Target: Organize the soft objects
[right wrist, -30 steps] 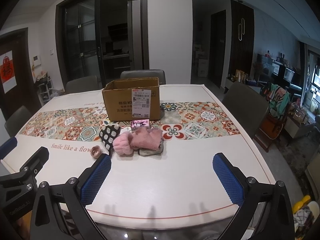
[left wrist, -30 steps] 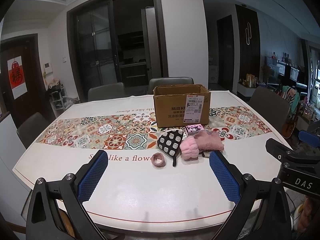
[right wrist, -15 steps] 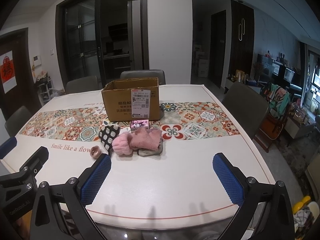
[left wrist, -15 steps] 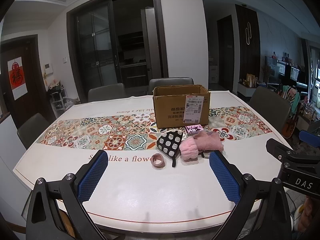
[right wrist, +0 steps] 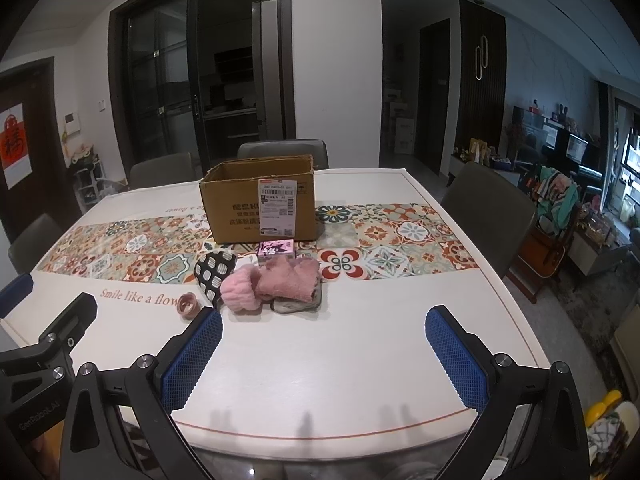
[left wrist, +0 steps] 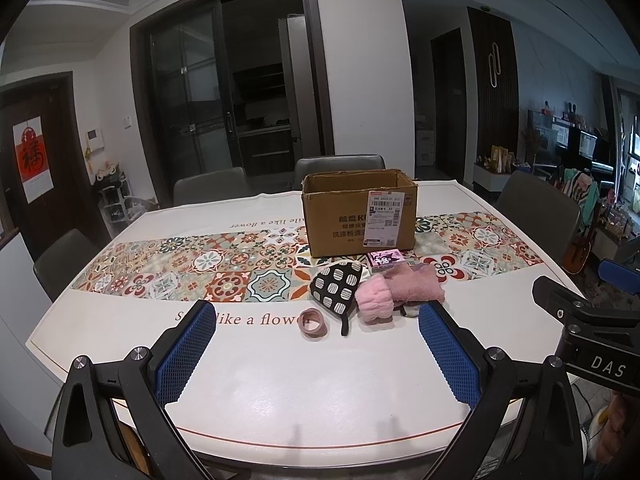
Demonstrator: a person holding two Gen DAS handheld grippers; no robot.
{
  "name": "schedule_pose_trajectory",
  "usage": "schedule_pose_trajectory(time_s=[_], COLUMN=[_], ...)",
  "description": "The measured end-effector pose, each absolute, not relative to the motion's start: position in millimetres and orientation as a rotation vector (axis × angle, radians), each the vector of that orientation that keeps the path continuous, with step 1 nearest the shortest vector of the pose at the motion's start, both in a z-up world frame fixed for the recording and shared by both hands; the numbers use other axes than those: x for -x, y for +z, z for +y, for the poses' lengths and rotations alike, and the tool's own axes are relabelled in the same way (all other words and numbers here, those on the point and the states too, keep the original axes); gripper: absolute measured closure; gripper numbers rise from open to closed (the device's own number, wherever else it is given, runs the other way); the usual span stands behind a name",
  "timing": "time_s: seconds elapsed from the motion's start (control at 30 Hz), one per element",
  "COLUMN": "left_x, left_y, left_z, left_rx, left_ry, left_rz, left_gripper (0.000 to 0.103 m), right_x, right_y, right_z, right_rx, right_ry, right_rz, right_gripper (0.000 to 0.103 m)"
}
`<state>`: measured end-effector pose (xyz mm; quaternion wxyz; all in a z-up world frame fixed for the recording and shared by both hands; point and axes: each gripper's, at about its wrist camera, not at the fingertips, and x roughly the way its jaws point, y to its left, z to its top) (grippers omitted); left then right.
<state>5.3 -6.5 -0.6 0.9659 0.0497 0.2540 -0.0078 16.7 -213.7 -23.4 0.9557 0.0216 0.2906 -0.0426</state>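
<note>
Judging by the desk, you have not begun sorting. Left to right in the left wrist view: pink band, spotted black pouch, pink fluffy roll, pink towel, all lying loose in front of the cardboard box. Your left tongs and right tongs both stand wide and empty, well short of the pile. Everything remains to be stowed.

Grey cloth mostly hidden under pink towel (kind unclear); box interior unseen.
</note>
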Motion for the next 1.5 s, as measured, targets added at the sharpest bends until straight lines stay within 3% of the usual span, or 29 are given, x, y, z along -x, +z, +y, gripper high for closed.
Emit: schedule_pose_trajectory(time_s=[0.93, 1.5], left_x=[-22.3, -86.1], left_y=[-7.6, -44.0], left_z=[-7.2, 16.5], left_rx=[-0.108, -0.130], left_ry=[-0.029, -0.027], left_rz=[0.547, 0.652], left_gripper=[0.000, 0.005], right_x=[-29.2, -93.1], right_y=[-28.6, -51.7], right_z=[-219.2, -186.6], right_rx=[-0.052, -0.033], right_ry=[-0.091, -0.027], right_rz=[0.608, 0.696], right_gripper=[0.000, 0.002])
